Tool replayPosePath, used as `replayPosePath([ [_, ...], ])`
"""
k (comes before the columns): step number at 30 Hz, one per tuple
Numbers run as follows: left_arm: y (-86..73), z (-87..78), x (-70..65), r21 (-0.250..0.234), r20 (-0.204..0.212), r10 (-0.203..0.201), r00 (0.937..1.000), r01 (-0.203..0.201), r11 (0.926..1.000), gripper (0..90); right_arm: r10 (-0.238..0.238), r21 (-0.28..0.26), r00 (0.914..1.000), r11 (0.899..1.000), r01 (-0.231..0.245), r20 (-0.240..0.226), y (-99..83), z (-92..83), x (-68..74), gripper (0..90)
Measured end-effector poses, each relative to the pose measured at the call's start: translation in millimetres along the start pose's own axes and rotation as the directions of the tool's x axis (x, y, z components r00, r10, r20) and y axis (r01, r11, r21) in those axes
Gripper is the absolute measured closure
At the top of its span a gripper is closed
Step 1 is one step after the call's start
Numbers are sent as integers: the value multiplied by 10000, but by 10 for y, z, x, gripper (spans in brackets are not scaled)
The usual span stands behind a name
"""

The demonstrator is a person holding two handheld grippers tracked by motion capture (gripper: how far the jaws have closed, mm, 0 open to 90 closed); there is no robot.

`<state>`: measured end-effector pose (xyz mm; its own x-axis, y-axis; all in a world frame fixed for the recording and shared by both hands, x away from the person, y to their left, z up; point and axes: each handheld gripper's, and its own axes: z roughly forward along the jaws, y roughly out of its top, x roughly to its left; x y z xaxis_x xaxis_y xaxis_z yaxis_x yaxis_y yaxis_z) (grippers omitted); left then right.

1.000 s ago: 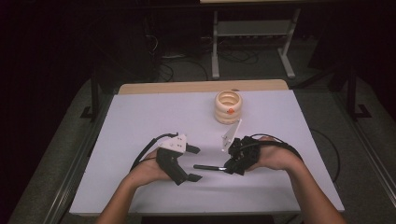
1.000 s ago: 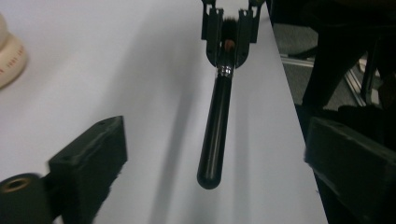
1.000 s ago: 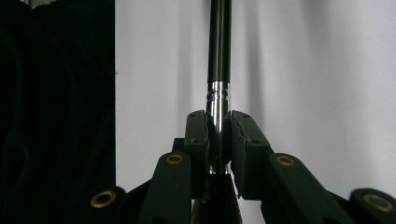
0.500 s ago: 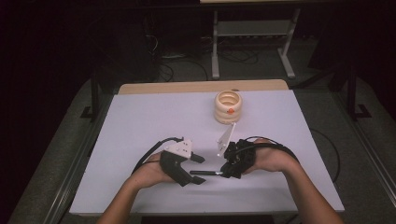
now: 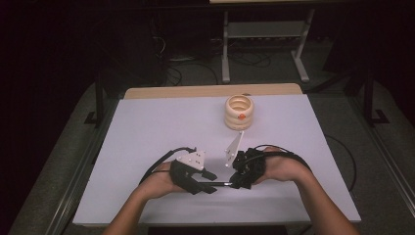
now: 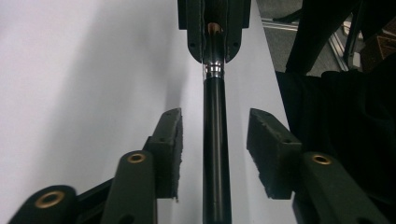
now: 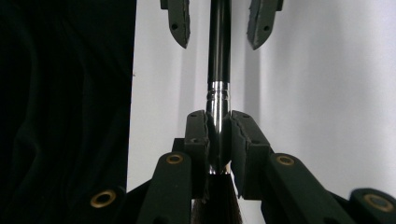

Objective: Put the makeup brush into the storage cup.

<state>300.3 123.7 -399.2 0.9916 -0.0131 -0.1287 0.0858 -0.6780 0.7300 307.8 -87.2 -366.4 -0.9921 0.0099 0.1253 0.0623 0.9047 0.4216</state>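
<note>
Glossy black brush handle (image 6: 215, 140), chrome ferrule (image 7: 218, 95); foam-padded right gripper (image 7: 218, 140) clamped

From above I can't make out the brush (image 5: 224, 184) between my grippers, it's too small. Its handle (image 6: 215, 154) runs off the bottom edge, and its bristles (image 7: 218, 198) are cut off too.

One camera sits high above the person's side and looks forward and down over the whole table (image 5: 147, 127). Two more ride on the grippers, very close, facing each other along the same black brush (image 6: 215, 140). All three share that brush near the table's front edge.
</note>
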Motion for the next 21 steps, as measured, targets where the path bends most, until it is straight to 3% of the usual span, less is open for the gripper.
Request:
replayPosePath([
  [4,-2,23,-8,99,23,-108,9999,107,9999,612,-94,12,9999,10000,94,-64,7,18,-4,766],
  [16,9,36,-23,360,-327,152,9993,-141,9993,775,-38,-43,10000,10000,38,38,9,11,-7,766],
  [21,9,51,-28,425,-246,159,9996,-149,9990,788,-19,-39,10000,10000,19,-38,5,13,-3,766],
])
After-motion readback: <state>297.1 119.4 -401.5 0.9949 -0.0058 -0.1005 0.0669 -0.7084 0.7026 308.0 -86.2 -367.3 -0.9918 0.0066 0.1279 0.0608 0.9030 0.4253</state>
